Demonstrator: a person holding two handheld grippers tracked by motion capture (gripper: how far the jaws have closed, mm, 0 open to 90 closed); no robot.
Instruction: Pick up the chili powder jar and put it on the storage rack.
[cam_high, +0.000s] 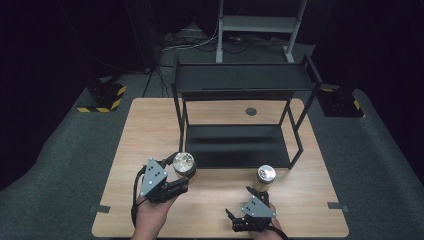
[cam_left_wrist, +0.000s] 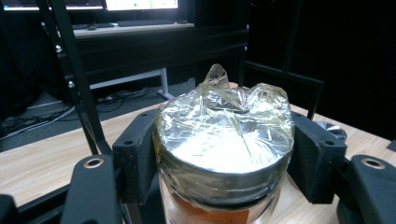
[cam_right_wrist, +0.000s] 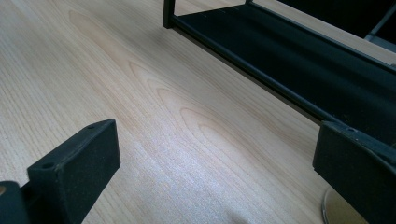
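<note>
A glass jar (cam_left_wrist: 223, 140) with orange contents stands in the left gripper view; its metal lid is wrapped in crinkled clear film. My left gripper (cam_high: 183, 176) is shut on it, with its black pads (cam_left_wrist: 135, 158) pressed against both sides of the lid. From above, this jar (cam_high: 183, 161) sits near the front left leg of the black rack (cam_high: 240, 82). A second silver-lidded jar (cam_high: 266, 174) stands on the table further right. My right gripper (cam_high: 239, 202) is open just left of that jar and low over the wood, with nothing between its fingers (cam_right_wrist: 77, 163).
The black two-tier rack stands mid-table, and its lower shelf (cam_right_wrist: 299, 51) lies close ahead of the right gripper. A round base edge (cam_right_wrist: 336, 210) shows by the right jaw. The wooden table (cam_high: 150, 130) has bare room at the left and along the front edge.
</note>
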